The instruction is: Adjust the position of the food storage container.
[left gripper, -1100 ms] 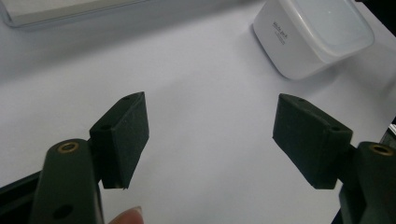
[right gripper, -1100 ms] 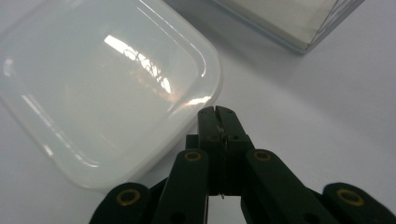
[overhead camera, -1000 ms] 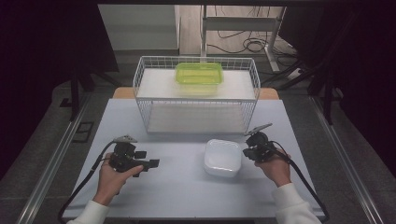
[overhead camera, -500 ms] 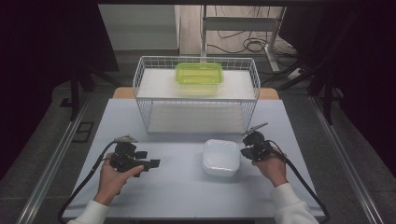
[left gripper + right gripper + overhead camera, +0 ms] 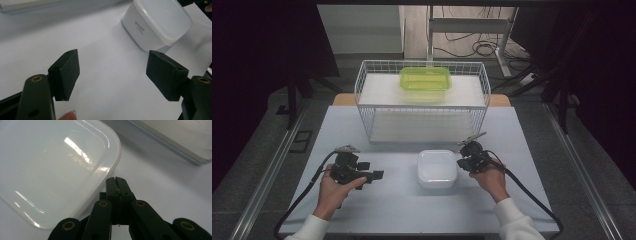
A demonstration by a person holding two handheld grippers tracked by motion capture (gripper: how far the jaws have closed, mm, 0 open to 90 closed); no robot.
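A white lidded container (image 5: 437, 168) sits on the pale table (image 5: 402, 210) between my two grippers. My right gripper (image 5: 460, 163) is shut with nothing in it. In the right gripper view its closed tips (image 5: 116, 180) rest right at the rim of the container (image 5: 50, 170). My left gripper (image 5: 374, 176) lies low to the container's left, well apart from it and pointing toward it. Its jaws stand open and empty in the left gripper view (image 5: 112, 72), with the container (image 5: 157, 22) beyond them.
A white wire basket (image 5: 422, 125) stands across the back of the table, and a green lidded container (image 5: 425, 79) lies inside at its far side. The basket's base (image 5: 175, 142) runs close behind my right gripper. Cables trail from both grippers toward the table's front.
My right gripper has moved left, and the white container has shifted a little left with it. The left gripper has stayed put.
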